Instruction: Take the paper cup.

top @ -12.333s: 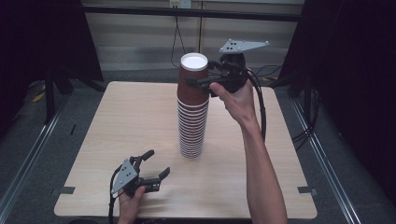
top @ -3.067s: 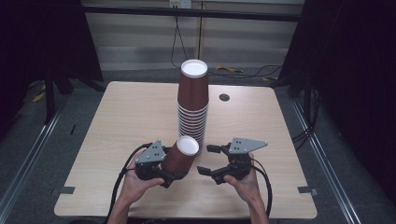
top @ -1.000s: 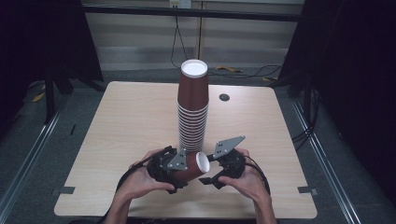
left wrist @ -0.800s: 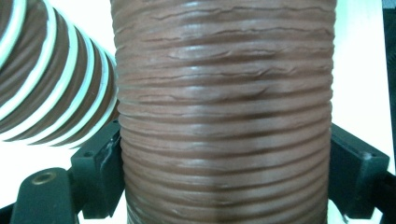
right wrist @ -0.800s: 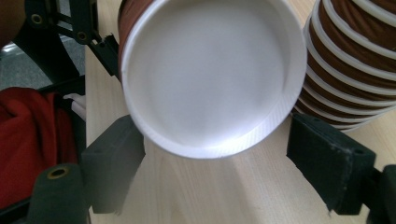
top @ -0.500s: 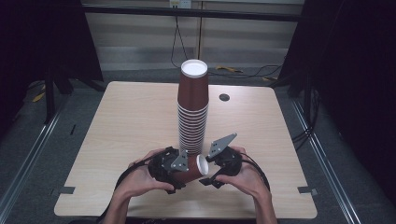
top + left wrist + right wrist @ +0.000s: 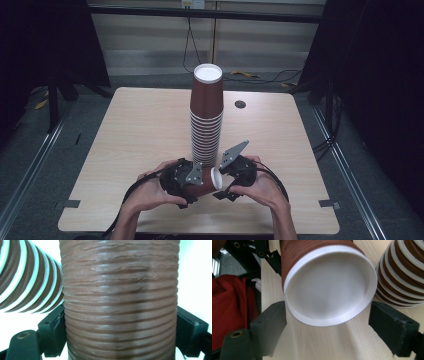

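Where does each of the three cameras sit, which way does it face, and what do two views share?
High view: above the person's side, looking forward and down on the light wooden table; both forearms, left gripper and right gripper show.
Left gripper view: rides the left gripper, facing the ribbed brown paper cup clamped between its jaws.
Right gripper view: rides the right gripper, facing that cup's white end; its jaws stand apart.
Shared: the cup and the tall stack of brown cups.

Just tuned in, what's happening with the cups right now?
The left gripper is clamped on a brown paper cup lying sideways above the table, its white base toward the right gripper. That gripper's jaws sit open either side of the base, not gripping. The tall cup stack stands just behind.
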`<action>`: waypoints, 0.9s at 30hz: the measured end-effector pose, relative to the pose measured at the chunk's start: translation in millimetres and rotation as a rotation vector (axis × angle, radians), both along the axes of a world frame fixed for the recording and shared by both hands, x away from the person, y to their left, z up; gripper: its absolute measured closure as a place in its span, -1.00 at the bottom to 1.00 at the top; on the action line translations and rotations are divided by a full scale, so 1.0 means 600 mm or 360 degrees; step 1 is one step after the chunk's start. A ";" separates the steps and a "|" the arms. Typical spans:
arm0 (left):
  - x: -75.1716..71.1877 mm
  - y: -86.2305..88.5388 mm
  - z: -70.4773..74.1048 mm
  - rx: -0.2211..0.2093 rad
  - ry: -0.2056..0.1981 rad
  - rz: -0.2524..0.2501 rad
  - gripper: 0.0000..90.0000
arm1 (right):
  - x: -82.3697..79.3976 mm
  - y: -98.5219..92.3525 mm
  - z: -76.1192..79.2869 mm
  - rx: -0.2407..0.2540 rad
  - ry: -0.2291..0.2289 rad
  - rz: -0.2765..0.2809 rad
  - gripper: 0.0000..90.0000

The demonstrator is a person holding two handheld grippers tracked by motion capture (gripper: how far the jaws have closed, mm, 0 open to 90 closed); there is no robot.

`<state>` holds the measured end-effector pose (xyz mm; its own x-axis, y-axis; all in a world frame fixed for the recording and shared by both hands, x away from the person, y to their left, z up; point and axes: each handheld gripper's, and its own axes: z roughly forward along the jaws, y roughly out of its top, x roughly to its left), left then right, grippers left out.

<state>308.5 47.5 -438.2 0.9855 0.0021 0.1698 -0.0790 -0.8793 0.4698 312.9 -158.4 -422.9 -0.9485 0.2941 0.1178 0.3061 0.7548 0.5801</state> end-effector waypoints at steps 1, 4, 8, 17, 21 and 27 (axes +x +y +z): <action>0.000 -0.001 0.000 0.0013 -0.0004 -0.0010 -0.67 | 0.001 0.002 0.001 0.0004 0.0000 0.0007 -0.68; 0.001 -0.005 -0.001 0.0072 -0.0016 -0.0060 -0.67 | 0.002 0.004 0.004 0.0004 0.0003 0.0022 -0.68; -0.003 -0.010 -0.004 0.0034 0.0007 -0.0037 -0.67 | 0.003 0.010 0.003 0.0004 0.0023 0.0039 -0.67; -0.013 -0.020 -0.007 -0.0017 0.0024 -0.0036 -0.68 | 0.004 0.017 0.003 0.0040 0.0055 0.0099 -0.52; -0.015 -0.023 -0.006 -0.0010 0.0012 -0.0067 -0.68 | 0.004 0.018 0.003 0.0055 0.0077 0.0128 -0.51; -0.012 -0.021 -0.005 -0.0040 0.0025 -0.0081 -0.68 | 0.003 0.016 0.005 0.0061 0.0081 0.0125 -0.52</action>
<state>301.0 35.0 -441.0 0.9869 -0.0438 0.1550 -0.1157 -0.8623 0.4930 314.6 -148.6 -419.6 -0.9610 0.2134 0.1759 0.2765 0.7554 0.5941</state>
